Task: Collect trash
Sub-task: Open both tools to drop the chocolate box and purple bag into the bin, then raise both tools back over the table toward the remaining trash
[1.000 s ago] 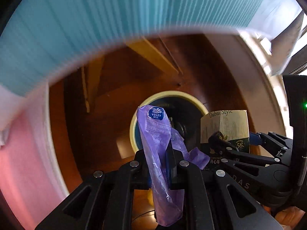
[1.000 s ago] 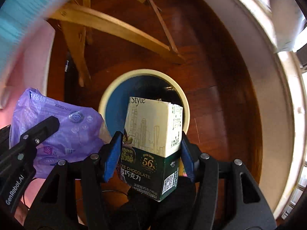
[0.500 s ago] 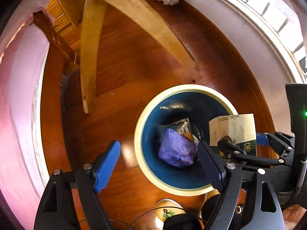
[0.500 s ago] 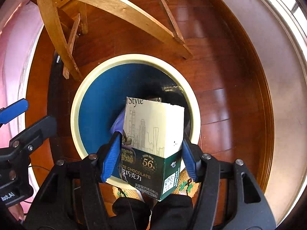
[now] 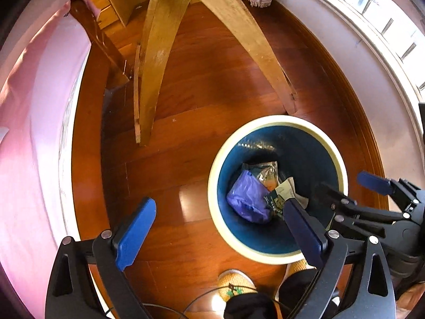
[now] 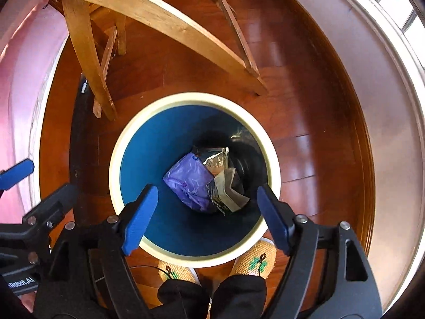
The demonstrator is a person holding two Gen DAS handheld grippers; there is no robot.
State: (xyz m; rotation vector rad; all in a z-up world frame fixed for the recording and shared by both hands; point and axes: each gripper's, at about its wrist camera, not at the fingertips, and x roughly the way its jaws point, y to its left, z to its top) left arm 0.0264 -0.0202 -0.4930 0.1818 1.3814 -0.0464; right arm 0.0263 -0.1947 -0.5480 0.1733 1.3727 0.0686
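Observation:
A round bin [image 6: 117,175] with a cream rim and blue inside stands on the wooden floor; it also shows in the left wrist view [image 5: 212,175]. Inside lie a purple plastic wrapper [image 6: 188,183], a green and cream chocolate box [image 6: 228,194] and a silver foil packet [image 6: 216,159]. The wrapper [image 5: 248,199] and the box [image 5: 279,196] also show in the left wrist view. My right gripper [image 6: 207,212] is open and empty above the bin. My left gripper [image 5: 217,228] is open and empty, above the bin's left side.
A wooden chair's legs [image 6: 159,18] stand on the floor just behind the bin. A pink bedcover [image 5: 29,133] hangs on the left. A pale wall with a skirting board [image 6: 372,111] curves along the right. The person's slippered feet [image 6: 255,260] are below the bin.
The left gripper opened and dropped the purple wrapper into the bin. Then the right gripper opened and the chocolate box fell in beside it. Both grippers rose over the bin.

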